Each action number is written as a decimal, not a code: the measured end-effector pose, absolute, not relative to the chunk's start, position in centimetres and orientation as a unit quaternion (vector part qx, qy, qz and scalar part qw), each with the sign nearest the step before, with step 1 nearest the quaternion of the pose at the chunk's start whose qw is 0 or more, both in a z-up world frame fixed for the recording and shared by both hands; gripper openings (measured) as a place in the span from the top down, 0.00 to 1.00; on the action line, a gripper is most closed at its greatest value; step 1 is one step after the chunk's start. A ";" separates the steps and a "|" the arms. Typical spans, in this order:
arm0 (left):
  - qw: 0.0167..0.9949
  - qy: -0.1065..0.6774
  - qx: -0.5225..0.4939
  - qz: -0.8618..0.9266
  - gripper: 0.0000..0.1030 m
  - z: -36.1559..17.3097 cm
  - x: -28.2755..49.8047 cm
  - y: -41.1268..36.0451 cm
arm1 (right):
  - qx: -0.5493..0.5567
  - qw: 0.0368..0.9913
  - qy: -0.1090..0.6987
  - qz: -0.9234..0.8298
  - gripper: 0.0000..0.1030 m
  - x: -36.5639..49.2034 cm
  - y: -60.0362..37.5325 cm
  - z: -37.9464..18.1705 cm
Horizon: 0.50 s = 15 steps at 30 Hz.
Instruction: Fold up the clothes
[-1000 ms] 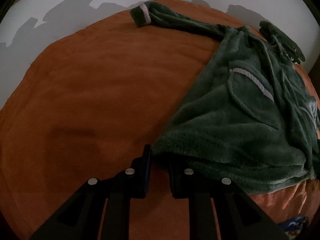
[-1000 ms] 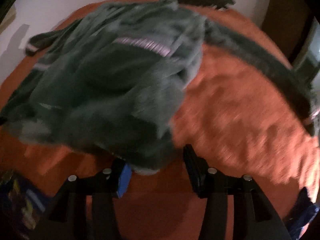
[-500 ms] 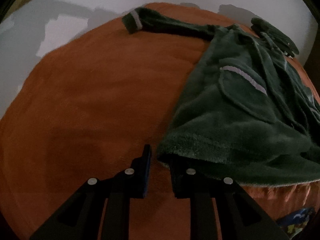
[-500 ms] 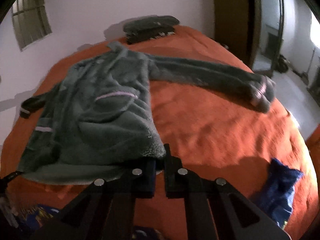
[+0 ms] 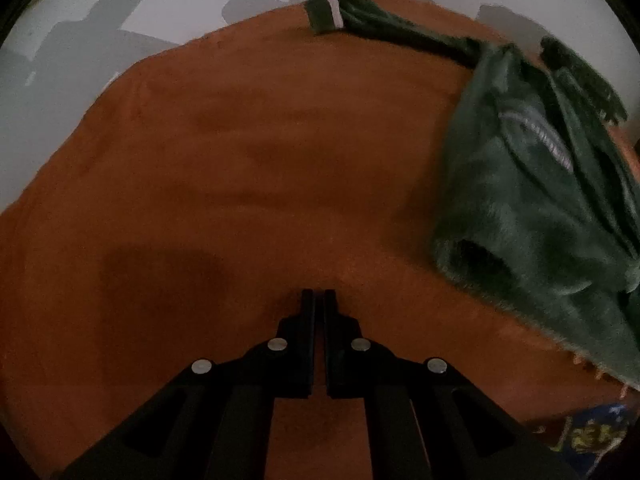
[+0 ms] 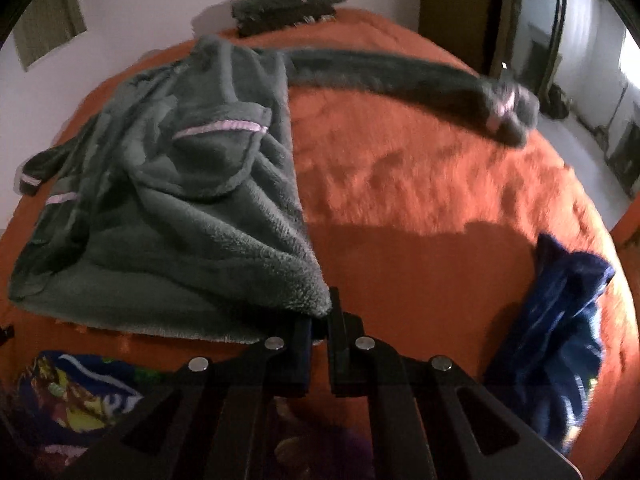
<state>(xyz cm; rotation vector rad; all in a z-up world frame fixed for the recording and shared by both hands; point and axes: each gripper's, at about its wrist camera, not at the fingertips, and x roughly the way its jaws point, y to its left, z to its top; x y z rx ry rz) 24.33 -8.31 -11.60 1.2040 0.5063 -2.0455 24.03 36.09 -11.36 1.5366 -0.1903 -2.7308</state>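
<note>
A green fleece robe [image 6: 188, 200] lies on an orange bed cover [image 6: 420, 200], folded over itself, with one sleeve [image 6: 400, 76] stretched out to the right. In the left wrist view the robe [image 5: 532, 208] is at the right and its other sleeve [image 5: 384, 24] runs along the far edge. My left gripper [image 5: 319, 300] is shut and empty over bare cover, apart from the robe. My right gripper [image 6: 320, 316] is shut on the robe's lower hem corner.
A dark folded garment [image 6: 286, 4] lies at the far edge by the wall. A blue cloth [image 6: 560, 312] lies at the right. A colourful printed fabric [image 6: 76, 392] is at the near left, also in the left wrist view [image 5: 592, 432].
My left gripper let go of the robe's hem, closed, and moved left away from it. My right gripper closed on the robe's hem corner and still holds it.
</note>
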 end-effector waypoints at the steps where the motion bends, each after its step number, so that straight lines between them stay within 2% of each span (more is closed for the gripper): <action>1: 0.343 0.188 0.456 -0.799 0.96 -11.0 24.2 -8.0 | 0.493 0.002 -0.066 -0.867 0.95 23.9 36.3 -11.5; 2: 0.337 0.181 0.448 -0.808 0.96 -10.3 24.1 -7.6 | 0.497 0.004 -0.073 -0.865 0.90 23.8 36.4 -11.5; 3: 0.328 0.166 0.444 -0.817 0.95 -9.8 23.7 -7.1 | 0.500 0.006 -0.079 -0.862 0.76 23.7 36.5 -11.5; 4: 0.319 0.151 0.440 -0.826 0.91 -9.3 23.3 -6.5 | 0.504 0.006 -0.088 -0.859 0.67 23.5 36.8 -11.4; 5: 0.307 0.130 0.437 -0.835 0.82 -8.9 22.8 -5.8 | 0.505 0.005 -0.095 -0.858 0.59 23.4 37.0 -11.2; 6: 0.299 0.111 0.436 -0.841 0.76 -8.8 22.3 -5.2 | 0.499 0.007 -0.101 -0.861 0.59 23.5 37.2 -10.7; 7: 0.295 0.095 0.436 -0.845 0.64 -8.8 21.9 -4.9 | 0.488 0.009 -0.103 -0.867 0.59 23.7 37.2 -10.1; 8: 0.296 0.087 0.435 -0.846 0.59 -8.9 21.8 -4.8 | 0.474 0.014 -0.087 -0.876 0.59 23.9 36.7 -9.2; 11: 0.302 0.073 0.434 -0.846 0.58 -9.3 21.7 -4.7 | 0.429 0.040 -0.031 -0.902 0.59 24.8 34.3 -6.4; 15: 0.292 0.080 0.443 -0.844 0.54 -9.6 21.2 -4.9 | 0.393 0.140 -0.005 -0.909 0.59 24.7 29.2 -3.3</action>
